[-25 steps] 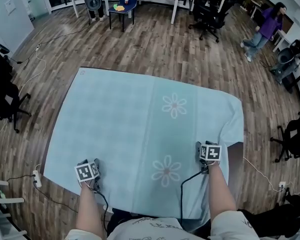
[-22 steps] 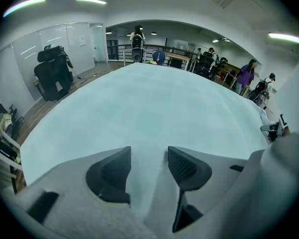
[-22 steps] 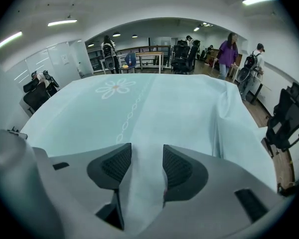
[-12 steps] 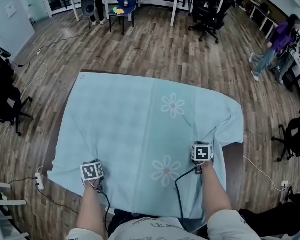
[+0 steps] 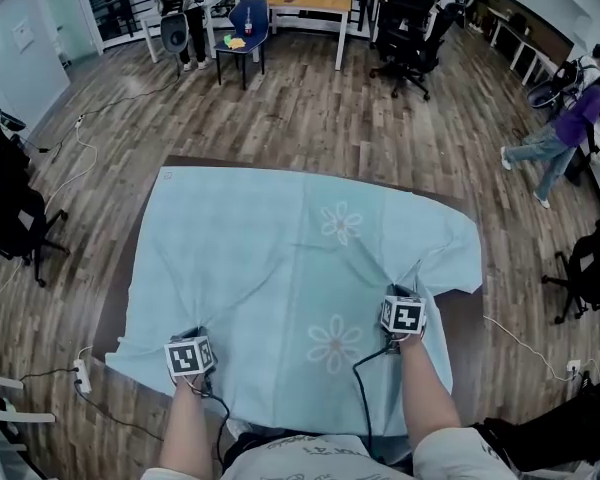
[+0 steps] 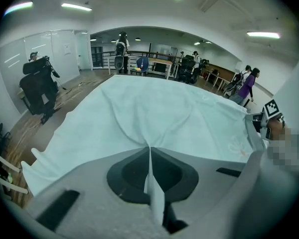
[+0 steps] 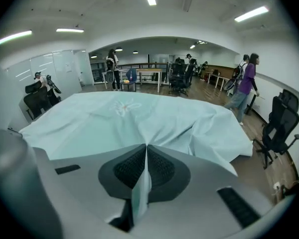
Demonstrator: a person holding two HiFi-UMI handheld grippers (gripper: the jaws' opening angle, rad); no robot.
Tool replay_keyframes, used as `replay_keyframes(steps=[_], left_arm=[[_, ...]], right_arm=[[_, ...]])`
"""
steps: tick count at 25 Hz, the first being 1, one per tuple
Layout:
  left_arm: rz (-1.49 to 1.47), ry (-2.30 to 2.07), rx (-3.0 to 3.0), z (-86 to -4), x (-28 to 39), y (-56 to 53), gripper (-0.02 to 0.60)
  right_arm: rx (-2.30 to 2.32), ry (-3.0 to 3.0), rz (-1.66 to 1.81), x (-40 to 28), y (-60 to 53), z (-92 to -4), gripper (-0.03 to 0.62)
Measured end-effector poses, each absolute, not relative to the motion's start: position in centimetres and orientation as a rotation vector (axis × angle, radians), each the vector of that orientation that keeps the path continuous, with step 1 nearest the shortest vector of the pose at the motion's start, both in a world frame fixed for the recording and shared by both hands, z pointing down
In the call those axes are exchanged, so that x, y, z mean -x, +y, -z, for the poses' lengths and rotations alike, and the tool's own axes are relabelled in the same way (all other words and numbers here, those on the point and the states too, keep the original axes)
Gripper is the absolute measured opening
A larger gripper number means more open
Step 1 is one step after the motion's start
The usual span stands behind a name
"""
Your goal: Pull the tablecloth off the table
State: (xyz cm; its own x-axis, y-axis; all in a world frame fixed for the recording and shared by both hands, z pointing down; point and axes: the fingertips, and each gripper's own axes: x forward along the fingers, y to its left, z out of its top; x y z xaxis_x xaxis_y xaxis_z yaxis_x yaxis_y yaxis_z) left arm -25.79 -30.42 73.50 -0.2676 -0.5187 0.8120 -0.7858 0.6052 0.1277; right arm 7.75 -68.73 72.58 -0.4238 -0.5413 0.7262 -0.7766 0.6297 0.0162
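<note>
Tablecloth [image 5: 280, 258] dragged nearer; left gripper [image 6: 149, 151], right gripper [image 7: 146, 148] clamping.

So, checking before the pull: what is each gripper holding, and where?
Left gripper and right gripper each pinch a tablecloth fold toward its near edge.

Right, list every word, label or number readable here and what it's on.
None can be read.
Left tongs and right tongs: cubes bear square marker patterns, no letters.
Sheet on the wall: too small.
Print on the person's shirt: blurred.
Tablecloth: flowers only.
</note>
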Motion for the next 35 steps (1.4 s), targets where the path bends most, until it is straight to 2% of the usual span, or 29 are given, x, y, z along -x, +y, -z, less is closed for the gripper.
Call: replay_keyframes(steps=[11,23,35], left_arm=[[-0.322,-1.952,-1.326,-66.0,21.9,-32.0,0.008],[-0.252,-1.946,-1.787,-53.1,15.6,-33.8,0.008],[-0.25,-2.111,-2.032,-42.8,13.7,-31.1,0.008]], right_arm=[[-0.909,-2.366,-0.286,-3.1,-58.3,-62.9,0.014],[-0.973,-2.589,-0.261,-2.0,-46.6,-52.0,0.014],[-1.096,-2.826,-0.061,-0.6,-39.2,-41.5,0.014]])
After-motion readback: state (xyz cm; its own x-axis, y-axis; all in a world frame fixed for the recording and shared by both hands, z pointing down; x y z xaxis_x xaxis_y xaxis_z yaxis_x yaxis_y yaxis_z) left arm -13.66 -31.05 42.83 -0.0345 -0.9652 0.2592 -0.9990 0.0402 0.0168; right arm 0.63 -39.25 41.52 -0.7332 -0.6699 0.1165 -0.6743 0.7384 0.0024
